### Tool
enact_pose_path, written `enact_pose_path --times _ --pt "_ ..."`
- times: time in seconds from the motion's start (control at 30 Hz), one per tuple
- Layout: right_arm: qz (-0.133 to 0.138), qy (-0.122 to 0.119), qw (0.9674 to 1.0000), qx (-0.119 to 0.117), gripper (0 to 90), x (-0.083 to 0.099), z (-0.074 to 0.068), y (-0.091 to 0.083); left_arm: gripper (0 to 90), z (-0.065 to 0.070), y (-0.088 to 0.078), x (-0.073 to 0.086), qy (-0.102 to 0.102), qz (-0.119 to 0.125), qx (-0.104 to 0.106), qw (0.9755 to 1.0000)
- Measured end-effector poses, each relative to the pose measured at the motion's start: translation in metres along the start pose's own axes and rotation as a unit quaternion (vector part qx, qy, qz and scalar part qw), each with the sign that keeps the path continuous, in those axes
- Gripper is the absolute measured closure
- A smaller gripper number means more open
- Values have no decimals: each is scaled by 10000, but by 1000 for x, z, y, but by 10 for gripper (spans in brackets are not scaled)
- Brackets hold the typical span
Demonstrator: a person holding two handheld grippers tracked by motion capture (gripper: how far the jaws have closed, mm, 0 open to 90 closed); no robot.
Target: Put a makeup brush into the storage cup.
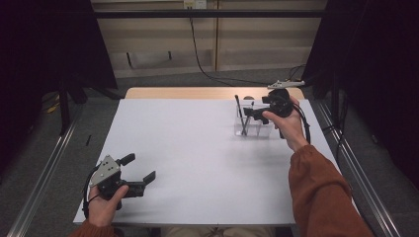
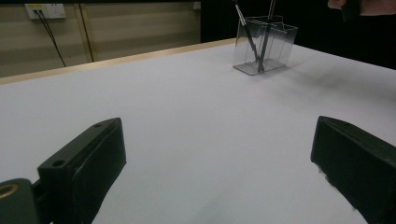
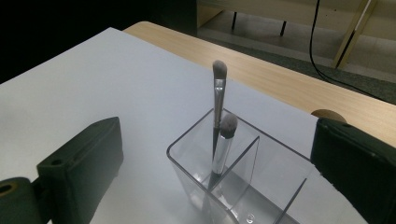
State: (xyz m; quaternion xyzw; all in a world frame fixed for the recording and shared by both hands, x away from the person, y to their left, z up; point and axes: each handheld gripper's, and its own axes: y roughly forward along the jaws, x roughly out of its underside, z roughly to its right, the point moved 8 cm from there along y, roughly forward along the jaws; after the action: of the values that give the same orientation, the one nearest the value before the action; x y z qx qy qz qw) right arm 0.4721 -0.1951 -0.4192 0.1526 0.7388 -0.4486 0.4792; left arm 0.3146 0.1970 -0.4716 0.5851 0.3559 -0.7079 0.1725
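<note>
The right gripper [image 1: 253, 112] is hovering spread wide over the clear box [image 3: 224, 186] at the upper right, letting two brushes [image 3: 218, 100] lean inside, while the left gripper [image 1: 143, 170] is resting open.

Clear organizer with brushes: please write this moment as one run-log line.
right tool: open, above clear organizer | two brushes: upright inside | left tool: open, empty

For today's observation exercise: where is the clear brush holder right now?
In the high view, the clear brush holder stands on the table's far right, just below the right gripper, with two brushes upright inside.
</note>
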Motion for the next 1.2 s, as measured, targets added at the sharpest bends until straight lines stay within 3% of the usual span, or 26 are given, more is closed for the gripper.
enact_pose_path --times 0.1,0.2,0.37,0.67,0.77,1.2 --pt "41 -7 10000 -36 7 1 1 -1 33 1 2 1 66 -41 40 10000" --pt "75 63 10000 -11 11 3 2 -1 33 0 0 -1 3 39 -1 10000" --pt "181 -25 9998 -62 11 5 0 -3 33 -2 0 0 -19 29 -40 10000" --pt "208 -50 9998 41 18 7 -2 -10 33 -1 -1 0 26 16 -41 10000" --pt "292 -7 9996 -2 12 7 -2 -13 33 -2 -2 -1 12 31 -87 10000" --pt "756 163 9968 219 18 17 -4 -24 33 -3 -2 -1 -7 27 -120 9999"
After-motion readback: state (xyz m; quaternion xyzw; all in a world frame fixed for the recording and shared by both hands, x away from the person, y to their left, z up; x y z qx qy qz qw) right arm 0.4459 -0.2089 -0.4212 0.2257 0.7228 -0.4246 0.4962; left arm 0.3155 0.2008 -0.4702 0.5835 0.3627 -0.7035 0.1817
